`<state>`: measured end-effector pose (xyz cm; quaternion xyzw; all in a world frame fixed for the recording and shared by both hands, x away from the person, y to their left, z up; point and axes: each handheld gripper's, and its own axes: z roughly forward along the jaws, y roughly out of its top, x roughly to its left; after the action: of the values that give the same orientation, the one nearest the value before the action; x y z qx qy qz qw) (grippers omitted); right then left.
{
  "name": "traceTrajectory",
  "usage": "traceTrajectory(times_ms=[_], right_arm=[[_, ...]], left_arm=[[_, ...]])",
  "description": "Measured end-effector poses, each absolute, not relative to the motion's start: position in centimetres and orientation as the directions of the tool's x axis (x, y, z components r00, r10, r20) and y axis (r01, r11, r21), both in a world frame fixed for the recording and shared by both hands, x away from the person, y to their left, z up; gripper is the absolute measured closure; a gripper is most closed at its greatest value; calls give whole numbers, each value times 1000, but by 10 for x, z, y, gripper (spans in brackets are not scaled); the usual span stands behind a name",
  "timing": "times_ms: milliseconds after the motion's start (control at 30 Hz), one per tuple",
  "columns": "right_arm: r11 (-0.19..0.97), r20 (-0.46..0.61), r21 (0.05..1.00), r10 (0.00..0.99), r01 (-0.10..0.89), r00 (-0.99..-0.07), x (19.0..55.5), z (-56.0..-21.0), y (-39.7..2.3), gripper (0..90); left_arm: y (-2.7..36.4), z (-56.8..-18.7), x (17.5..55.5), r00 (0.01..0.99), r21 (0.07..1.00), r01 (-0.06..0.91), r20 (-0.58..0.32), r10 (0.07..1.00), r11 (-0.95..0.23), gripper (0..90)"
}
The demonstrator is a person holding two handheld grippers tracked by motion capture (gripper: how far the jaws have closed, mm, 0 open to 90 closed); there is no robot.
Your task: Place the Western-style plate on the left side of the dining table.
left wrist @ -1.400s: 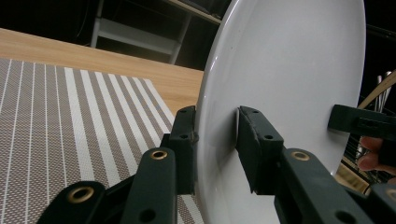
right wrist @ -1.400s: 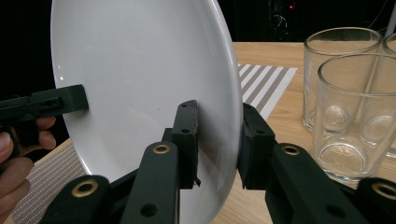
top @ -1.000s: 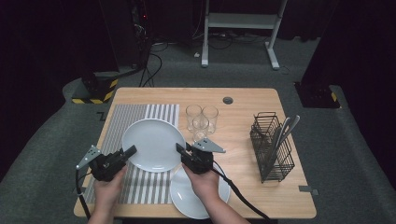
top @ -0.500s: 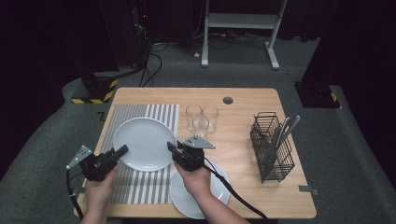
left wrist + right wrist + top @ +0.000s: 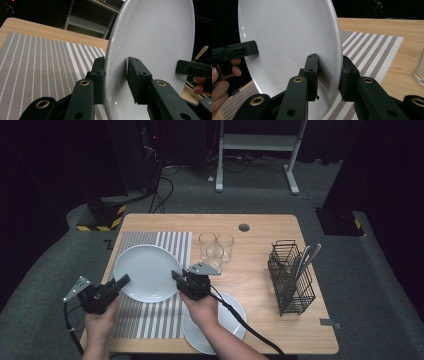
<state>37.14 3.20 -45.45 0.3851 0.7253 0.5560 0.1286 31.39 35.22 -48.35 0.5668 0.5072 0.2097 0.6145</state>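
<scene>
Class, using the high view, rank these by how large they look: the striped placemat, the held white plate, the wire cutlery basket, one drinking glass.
1. striped placemat
2. held white plate
3. wire cutlery basket
4. drinking glass

The held plate sits nearer the camera, so it may look slightly oversized.

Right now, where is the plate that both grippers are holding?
In the high view the plate is at the table's left, over the striped placemat, gripped between left gripper and right gripper.

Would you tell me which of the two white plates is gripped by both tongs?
The plate over the striped placemat, clamped at opposite rims; the other plate lies untouched at the table's near edge.
</scene>
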Motion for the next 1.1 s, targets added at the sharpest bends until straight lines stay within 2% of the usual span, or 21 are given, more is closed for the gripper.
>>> traceTrajectory(times_ms=[1100], right_arm=[[134, 237, 885, 694, 445, -680, 386, -458, 58, 705]], left_arm=[[371, -492, 316, 346, 896, 330, -408, 845, 297, 676]])
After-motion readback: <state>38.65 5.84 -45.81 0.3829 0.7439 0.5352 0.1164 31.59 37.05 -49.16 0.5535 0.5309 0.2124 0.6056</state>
